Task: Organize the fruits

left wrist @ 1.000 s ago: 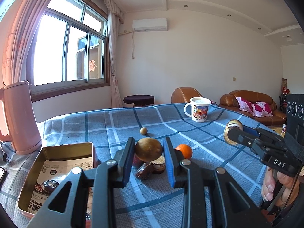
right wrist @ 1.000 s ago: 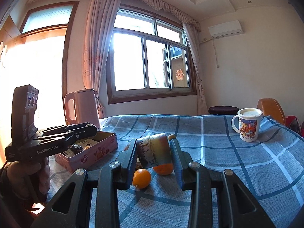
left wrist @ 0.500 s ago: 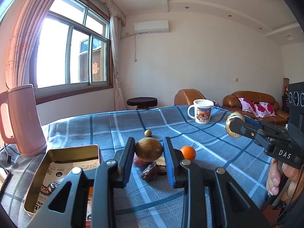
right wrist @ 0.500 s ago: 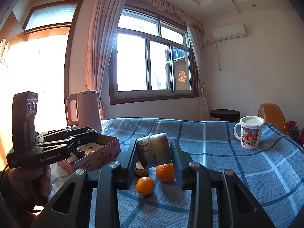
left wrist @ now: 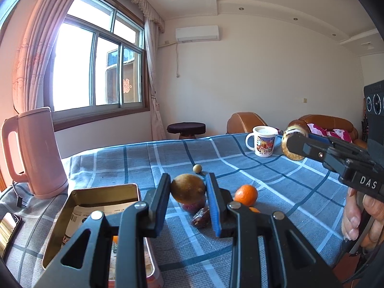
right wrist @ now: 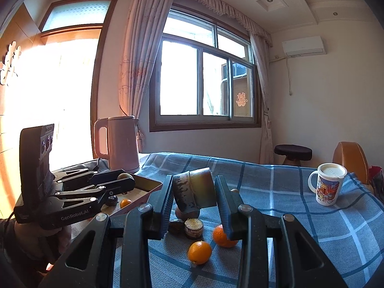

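Note:
My left gripper point(left wrist: 188, 188) is shut on a round brown-green fruit point(left wrist: 188, 188), held above the blue checked cloth just right of the open metal tin point(left wrist: 100, 192). My right gripper point(right wrist: 194, 190) is shut on a short sugarcane piece point(right wrist: 194, 193), held above the fruit pile. On the cloth lie two oranges point(right wrist: 199, 252) point(right wrist: 222, 236), a purple fruit point(left wrist: 193, 207), a date point(left wrist: 201, 219), another cane piece point(right wrist: 194, 228) and a small round fruit point(left wrist: 197, 168). The tin holds a small orange point(right wrist: 126, 202) and a dark fruit point(right wrist: 111, 201).
A pink kettle point(left wrist: 38, 153) stands left of the tin. A lidded printed mug point(right wrist: 328, 183) stands at the far right of the table. A phone point(left wrist: 8, 226) lies at the left edge. A stool point(left wrist: 186, 129) and sofas stand beyond the table.
Both grippers have risen and drawn back a little with their loads still held. The fruit pile and the tin lie as before.

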`<state>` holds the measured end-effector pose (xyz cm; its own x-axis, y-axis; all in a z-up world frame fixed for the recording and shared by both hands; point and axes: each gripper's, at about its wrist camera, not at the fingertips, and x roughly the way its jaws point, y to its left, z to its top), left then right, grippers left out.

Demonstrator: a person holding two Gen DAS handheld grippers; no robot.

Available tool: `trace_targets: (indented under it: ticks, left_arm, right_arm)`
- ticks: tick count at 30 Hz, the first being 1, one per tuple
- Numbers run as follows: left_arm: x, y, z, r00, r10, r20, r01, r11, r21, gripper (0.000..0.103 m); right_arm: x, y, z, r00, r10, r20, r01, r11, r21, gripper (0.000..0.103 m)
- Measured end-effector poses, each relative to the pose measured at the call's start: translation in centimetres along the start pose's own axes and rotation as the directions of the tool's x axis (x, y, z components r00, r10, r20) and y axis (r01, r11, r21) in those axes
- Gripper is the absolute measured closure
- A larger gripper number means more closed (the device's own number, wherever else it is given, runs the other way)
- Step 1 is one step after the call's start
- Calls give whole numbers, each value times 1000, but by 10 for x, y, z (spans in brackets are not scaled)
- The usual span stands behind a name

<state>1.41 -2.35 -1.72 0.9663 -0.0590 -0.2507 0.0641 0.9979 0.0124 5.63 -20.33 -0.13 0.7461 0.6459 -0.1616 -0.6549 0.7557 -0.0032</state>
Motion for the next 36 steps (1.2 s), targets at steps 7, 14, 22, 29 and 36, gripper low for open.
trace_targets:
  ticks: [7,14,22,29,36]
  left_arm:
    - [1,15,1,999,37,-23,-38,999,-19,71]
    - [4,32,-3,996,66,-58,-68,997,-32,71]
    - [6,56,-7,990,105,-94,-111,992,-53,71]
    - [9,77,-11,981,139,-133,-150,986,-72,71]
    - [9,98,-15,972,168,-165,-184,979,-91,71]
  right_arm:
    - [19,14,11,999,36,-24,-37,999,-25,67]
    - [43,34,22,995,70,-64,-74,996,-57,67]
    - [71,55,27,987,113,-115,-122,990,-77,67]
    - [91,73,28,978,145,-151,-159,983,-87,67]
    - [111,94,26,966,177,-188,-199,975,-103,67]
